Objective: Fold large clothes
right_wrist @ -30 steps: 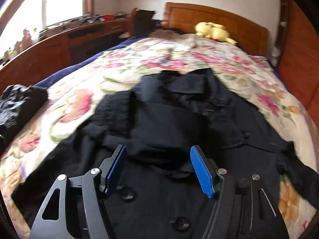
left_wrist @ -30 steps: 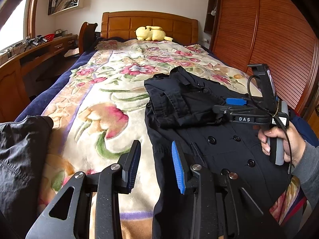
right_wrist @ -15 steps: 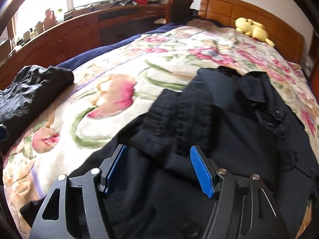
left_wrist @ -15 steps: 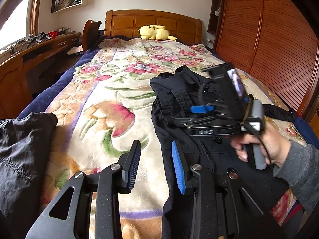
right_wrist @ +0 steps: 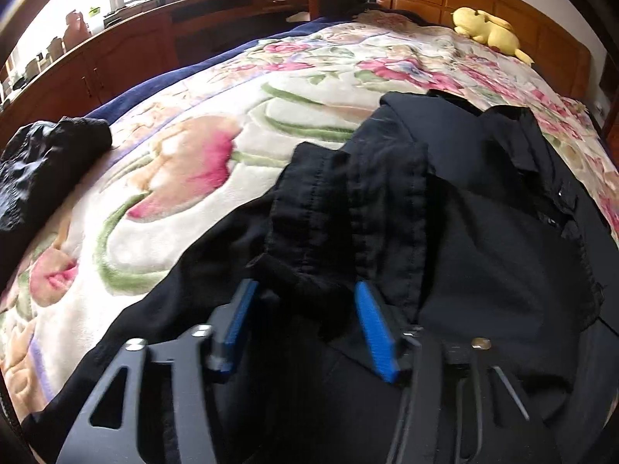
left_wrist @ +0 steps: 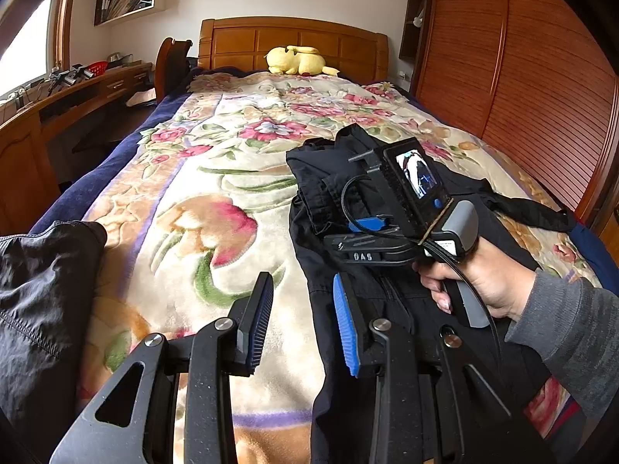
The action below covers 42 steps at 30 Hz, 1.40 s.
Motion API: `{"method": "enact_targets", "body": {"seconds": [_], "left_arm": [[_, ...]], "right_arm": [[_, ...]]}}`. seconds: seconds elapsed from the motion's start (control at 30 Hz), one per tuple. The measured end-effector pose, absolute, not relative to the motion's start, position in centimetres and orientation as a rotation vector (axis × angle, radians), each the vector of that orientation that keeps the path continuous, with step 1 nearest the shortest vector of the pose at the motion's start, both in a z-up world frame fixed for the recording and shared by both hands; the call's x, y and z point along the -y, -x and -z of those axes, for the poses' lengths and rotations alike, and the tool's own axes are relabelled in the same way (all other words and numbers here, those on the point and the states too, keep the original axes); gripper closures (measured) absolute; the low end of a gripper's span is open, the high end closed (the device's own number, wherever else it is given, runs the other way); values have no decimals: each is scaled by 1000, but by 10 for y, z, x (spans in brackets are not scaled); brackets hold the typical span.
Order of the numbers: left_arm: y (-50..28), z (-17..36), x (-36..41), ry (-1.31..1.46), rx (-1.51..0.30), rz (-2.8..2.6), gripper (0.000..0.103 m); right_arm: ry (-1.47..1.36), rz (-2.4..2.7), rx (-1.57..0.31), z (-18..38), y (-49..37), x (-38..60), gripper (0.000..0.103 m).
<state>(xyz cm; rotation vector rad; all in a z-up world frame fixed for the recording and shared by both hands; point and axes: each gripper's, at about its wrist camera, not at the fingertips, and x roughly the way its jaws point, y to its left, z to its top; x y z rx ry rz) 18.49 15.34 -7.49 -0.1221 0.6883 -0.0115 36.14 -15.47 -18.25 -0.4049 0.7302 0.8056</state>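
Here the right gripper (right_wrist: 309, 332) is closing around the coat's (right_wrist: 483, 239) folded sleeve edge; left gripper (left_wrist: 301, 324) narrow, empty.

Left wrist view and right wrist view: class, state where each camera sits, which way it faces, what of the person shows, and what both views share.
Left wrist view: sits on the left gripper, faces up the bed to the headboard; shows the right hand and the right gripper.
Right wrist view: sits on the right gripper, whose jaws are closing around the coat sleeve, faces down at the black coat; no hand shows.
Shared: coat, bed, yellow plush toy, dark garment.
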Motion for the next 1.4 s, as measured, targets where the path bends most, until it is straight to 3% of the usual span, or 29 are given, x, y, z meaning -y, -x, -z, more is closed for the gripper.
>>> {"method": "enact_targets", "body": {"seconds": [0.03, 0.17, 0.67, 1.13, 1.4], "left_arm": [[-185, 75, -153, 122, -689, 12, 70], [-186, 75, -152, 119, -692, 14, 70], [-184, 71, -135, 93, -677, 67, 70], [-178, 69, -126, 83, -669, 95, 70], [-176, 70, -116, 70, -667, 102, 70]], "right_arm": [[402, -809, -727, 182, -363, 155, 80], [441, -819, -663, 178, -355, 156, 94], [199, -729, -403, 73, -282, 295, 96], [95, -548, -422, 69, -207, 366, 96], [23, -562, -597, 109, -165, 393, 95]]}}
